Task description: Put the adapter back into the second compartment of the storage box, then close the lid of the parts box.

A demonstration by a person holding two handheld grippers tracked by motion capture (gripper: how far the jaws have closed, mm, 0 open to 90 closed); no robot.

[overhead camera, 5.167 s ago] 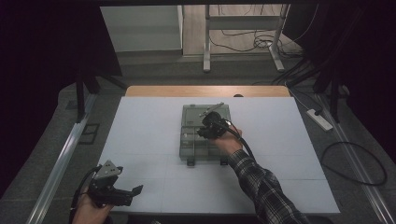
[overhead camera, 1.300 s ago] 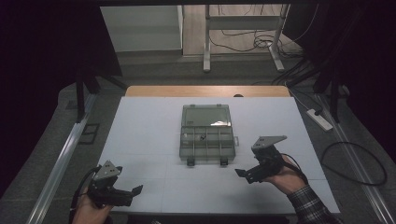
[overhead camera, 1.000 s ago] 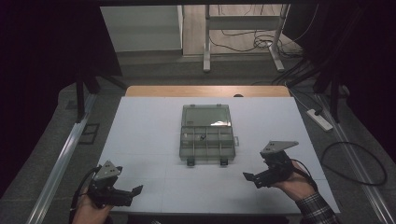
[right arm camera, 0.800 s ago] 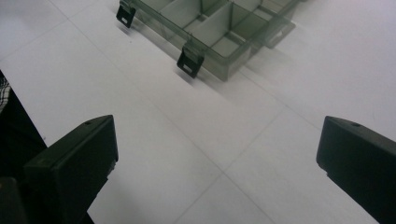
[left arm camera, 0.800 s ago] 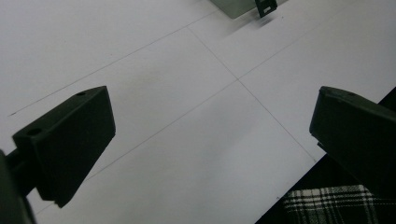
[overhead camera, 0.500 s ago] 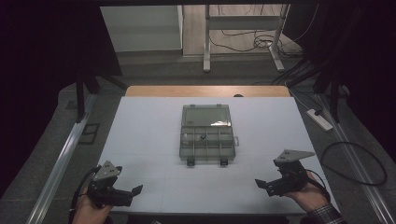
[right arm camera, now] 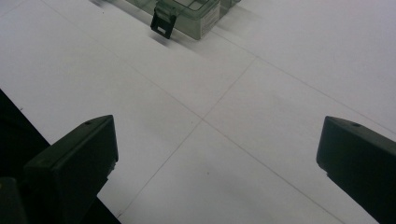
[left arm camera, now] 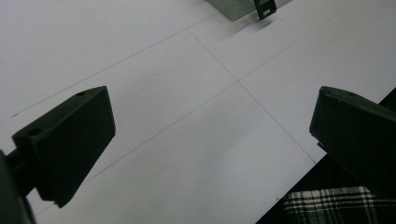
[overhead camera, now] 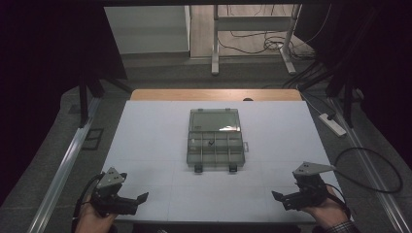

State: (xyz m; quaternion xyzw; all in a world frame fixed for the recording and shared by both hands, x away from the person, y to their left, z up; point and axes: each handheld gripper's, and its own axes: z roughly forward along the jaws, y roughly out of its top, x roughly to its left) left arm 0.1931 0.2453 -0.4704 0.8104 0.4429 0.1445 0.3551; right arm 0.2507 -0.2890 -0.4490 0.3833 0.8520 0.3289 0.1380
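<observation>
Idling at table's (overhead camera: 160, 126) 7 and 5 o'clock: left gripper (overhead camera: 138, 199), right gripper (overhead camera: 280, 196) both wide open, empty; box (overhead camera: 214, 138) central.

A white table (overhead camera: 145, 145) with thin grid lines carries a clear plastic compartment box (overhead camera: 215, 143), lid open, at its middle, nearer the far edge than the near one.

Dim, dark surroundings, blurred close-ups
</observation>
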